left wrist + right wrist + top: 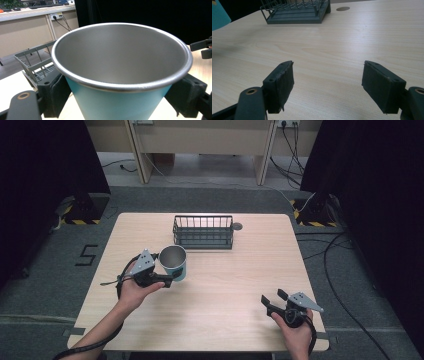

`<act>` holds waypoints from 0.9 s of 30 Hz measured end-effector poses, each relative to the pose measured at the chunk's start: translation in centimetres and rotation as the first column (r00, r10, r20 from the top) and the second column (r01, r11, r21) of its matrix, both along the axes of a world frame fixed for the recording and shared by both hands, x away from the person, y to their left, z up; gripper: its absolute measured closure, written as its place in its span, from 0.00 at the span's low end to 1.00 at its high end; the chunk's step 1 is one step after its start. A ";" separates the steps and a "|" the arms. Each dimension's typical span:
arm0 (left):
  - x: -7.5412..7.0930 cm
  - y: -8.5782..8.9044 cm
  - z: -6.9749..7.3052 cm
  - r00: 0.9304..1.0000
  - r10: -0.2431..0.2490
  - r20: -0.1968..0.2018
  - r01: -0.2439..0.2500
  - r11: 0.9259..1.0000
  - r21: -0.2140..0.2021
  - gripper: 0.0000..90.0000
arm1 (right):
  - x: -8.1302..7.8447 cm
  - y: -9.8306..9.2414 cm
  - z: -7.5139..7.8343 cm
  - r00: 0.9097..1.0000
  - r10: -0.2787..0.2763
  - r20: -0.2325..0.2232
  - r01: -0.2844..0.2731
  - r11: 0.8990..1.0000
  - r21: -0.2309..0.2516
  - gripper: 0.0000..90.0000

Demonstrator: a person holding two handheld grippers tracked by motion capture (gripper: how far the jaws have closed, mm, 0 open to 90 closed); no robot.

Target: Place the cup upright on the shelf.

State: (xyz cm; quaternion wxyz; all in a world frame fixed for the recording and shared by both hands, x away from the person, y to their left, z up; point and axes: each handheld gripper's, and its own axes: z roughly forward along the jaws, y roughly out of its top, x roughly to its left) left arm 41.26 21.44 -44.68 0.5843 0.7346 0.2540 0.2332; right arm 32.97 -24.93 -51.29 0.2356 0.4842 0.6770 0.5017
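Grey carpet floor (45, 270) surrounds the light wooden table (225, 305); black curtains (370, 180) flank both sides, a beige desk (200, 140) beyond, cables (330, 265) trailing right.

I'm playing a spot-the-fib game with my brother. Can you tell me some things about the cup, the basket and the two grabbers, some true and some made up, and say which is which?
1. The left gripper is clamped on the cup. True.
2. The cup is full of water. False: the left gripper view shows its metal inside bare and empty.
3. The right gripper holds a spoon. False: its jaws stand open with nothing between them, above the table.
4. The wire basket sits at the far side of the table, beyond the cup. True.
5. The cup is red on the outside. False: its outside is teal, with a silver rim.
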 end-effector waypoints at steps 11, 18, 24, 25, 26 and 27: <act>0.9 -0.5 0.8 1.000 0.008 0.015 -0.008 1.000 -0.002 0.16 | 0.0 0.0 0.0 1.000 0.000 -0.001 0.000 1.000 0.000 0.29; 1.2 -1.0 1.2 1.000 0.010 0.023 -0.010 1.000 -0.004 0.16 | 0.0 0.0 0.0 1.000 0.001 -0.003 -0.001 1.000 0.002 0.29; 1.9 -1.4 1.4 1.000 0.013 0.023 -0.013 1.000 -0.009 0.16 | 0.0 0.0 0.0 1.000 0.001 -0.002 -0.001 1.000 0.002 0.29; 2.0 -1.5 1.4 1.000 0.014 0.021 -0.014 1.000 -0.013 0.16 | 0.0 0.0 0.0 1.000 0.002 -0.002 -0.002 1.000 0.002 0.29; 2.0 -1.5 1.4 1.000 0.014 0.021 -0.014 1.000 -0.013 0.16 | 0.0 0.0 0.0 1.000 0.002 -0.002 -0.002 1.000 0.002 0.29; 2.0 -1.6 1.5 1.000 0.016 0.021 -0.015 1.000 -0.013 0.16 | 0.0 0.0 0.0 1.000 0.002 -0.001 -0.001 1.000 0.002 0.29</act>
